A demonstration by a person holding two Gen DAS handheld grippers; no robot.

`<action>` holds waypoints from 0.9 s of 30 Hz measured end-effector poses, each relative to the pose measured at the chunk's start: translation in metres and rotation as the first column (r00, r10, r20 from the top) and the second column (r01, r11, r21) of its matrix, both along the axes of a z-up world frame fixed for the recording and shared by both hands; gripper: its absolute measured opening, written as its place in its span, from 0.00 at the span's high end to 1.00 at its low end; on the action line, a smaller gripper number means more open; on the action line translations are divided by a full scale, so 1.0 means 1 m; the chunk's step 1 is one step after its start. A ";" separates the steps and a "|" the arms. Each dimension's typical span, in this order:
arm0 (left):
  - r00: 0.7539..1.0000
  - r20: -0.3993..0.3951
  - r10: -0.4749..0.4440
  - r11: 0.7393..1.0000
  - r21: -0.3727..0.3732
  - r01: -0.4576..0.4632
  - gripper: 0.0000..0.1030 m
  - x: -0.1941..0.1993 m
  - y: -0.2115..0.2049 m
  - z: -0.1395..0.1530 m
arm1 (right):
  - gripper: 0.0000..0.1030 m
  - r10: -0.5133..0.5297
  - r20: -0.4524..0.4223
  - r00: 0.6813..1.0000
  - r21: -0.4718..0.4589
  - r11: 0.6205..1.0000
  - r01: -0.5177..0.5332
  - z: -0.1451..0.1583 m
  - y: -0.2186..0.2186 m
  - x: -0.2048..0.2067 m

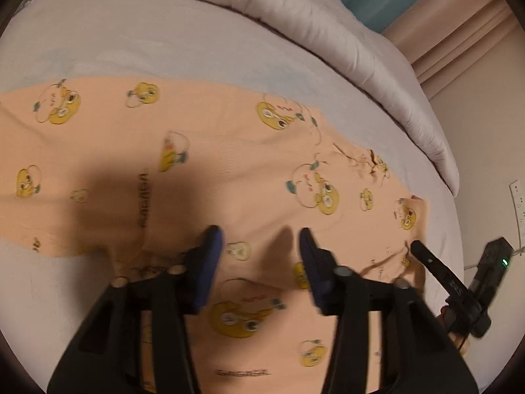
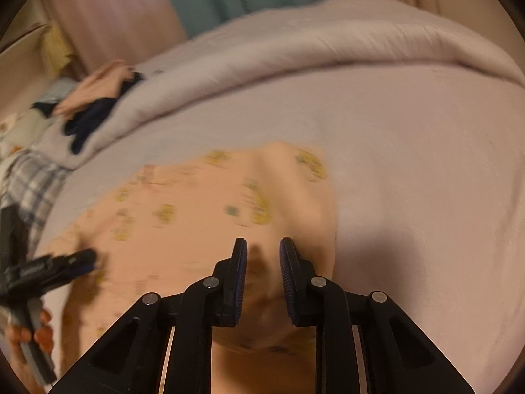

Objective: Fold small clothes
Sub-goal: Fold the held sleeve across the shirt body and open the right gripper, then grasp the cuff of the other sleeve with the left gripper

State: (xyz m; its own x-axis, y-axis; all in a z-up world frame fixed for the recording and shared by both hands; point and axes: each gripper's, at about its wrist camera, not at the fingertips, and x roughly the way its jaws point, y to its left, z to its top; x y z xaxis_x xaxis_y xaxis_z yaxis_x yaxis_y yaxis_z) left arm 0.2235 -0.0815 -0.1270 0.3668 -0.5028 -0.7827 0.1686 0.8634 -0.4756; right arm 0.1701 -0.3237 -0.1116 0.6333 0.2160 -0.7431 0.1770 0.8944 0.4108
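Left gripper (image 1: 259,239) and right gripper (image 2: 262,252), fingers apart, hover over peach garment (image 1: 203,170) lying crosswise.

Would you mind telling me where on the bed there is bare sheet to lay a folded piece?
Bare sheet lies right of the peach garment, up to the rolled duvet. A narrower strip runs between the garment's far edge and the duvet. The far left corner is crowded with a clothes pile. Both the left gripper and right gripper hover over the garment.
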 end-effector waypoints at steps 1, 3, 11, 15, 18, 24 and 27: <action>1.000 -0.001 -0.004 1.000 -0.015 0.004 0.59 -0.001 0.004 -0.001 | 0.81 -0.008 -0.017 1.000 0.012 1.000 0.008 -0.006 -0.004 0.000; 1.000 -0.010 -0.009 0.999 -0.045 0.008 0.59 0.000 0.012 0.000 | 0.86 -0.028 -0.012 1.000 0.031 0.999 0.028 -0.008 -0.009 -0.002; 0.995 0.025 0.095 0.988 -0.125 -0.091 0.30 -0.030 0.065 0.027 | 0.69 -0.023 0.036 0.999 0.032 0.999 0.022 0.019 -0.002 -0.024; 0.965 -0.003 0.261 0.950 -0.177 -0.257 0.30 -0.038 0.138 0.025 | 0.68 0.006 0.099 0.995 0.039 0.999 -0.010 0.035 0.003 -0.039; 0.913 -0.039 0.407 0.889 -0.215 -0.405 0.30 -0.041 0.196 0.018 | 0.68 0.040 0.131 0.991 0.044 0.998 -0.046 0.045 0.014 -0.047; 0.764 -0.140 0.630 0.697 -0.332 -0.636 0.30 -0.039 0.295 -0.008 | 0.68 0.103 0.153 0.983 0.033 0.994 -0.109 0.052 0.041 -0.048; 0.701 -0.134 0.701 0.619 -0.373 -0.691 0.30 -0.033 0.324 -0.007 | 0.68 0.129 0.149 0.980 0.028 0.991 -0.134 0.052 0.055 -0.046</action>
State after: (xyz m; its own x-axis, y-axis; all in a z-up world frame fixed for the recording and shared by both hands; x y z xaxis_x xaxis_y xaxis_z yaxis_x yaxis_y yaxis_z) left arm 0.1907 0.2421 -0.1344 0.7440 -0.3318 -0.5799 -0.3933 0.4842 -0.7816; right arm 0.1239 -0.2689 -0.0594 0.6988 0.3305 -0.6344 -0.0057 0.8894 0.4571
